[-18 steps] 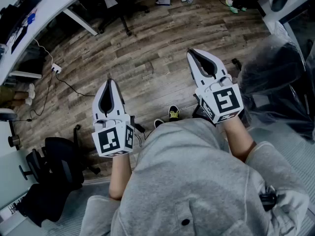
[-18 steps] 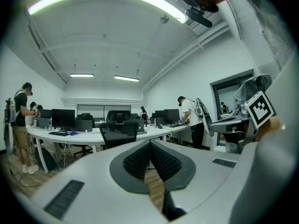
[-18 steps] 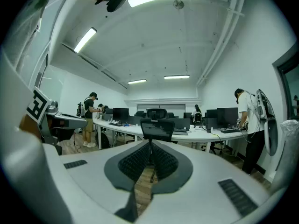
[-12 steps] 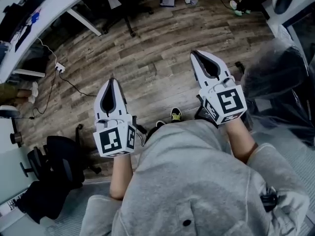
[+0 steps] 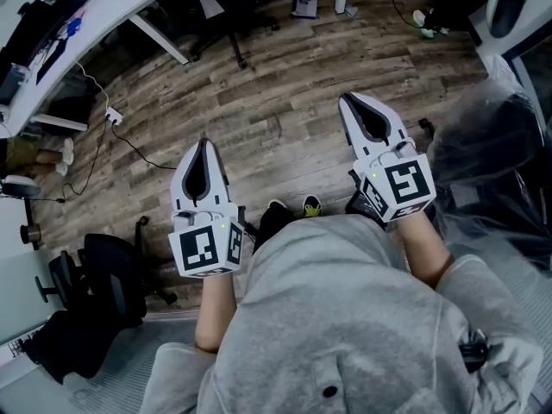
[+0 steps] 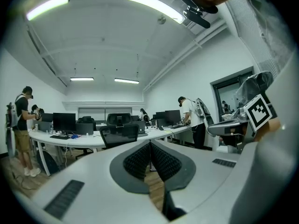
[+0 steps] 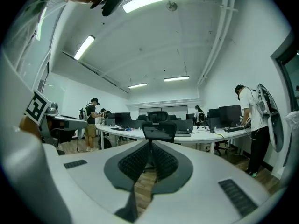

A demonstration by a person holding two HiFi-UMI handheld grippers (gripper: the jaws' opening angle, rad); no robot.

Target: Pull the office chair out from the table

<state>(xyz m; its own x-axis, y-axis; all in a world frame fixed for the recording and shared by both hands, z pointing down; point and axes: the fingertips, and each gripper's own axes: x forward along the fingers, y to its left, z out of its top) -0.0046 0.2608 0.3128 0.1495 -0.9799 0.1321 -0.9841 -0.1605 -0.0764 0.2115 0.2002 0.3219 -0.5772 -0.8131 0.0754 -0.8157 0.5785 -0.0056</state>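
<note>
Left gripper (image 5: pixel 204 145) & right gripper (image 5: pixel 348 102) both clenched, nothing btwn jaws, held over floor (image 5: pixel 285 102). Office chair (image 7: pixel 159 132) sits at 12 o'clock, well apart, tucked at table (image 7: pixel 205 135). Approach step, prob.; next needs closing in, opening jaws, gripping chair.

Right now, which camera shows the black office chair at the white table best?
The right gripper view: the office chair stands centred, backrest facing us, lower part hidden. The left gripper view shows its backrest off-centre; the head view catches only dark legs, probably its.
</note>
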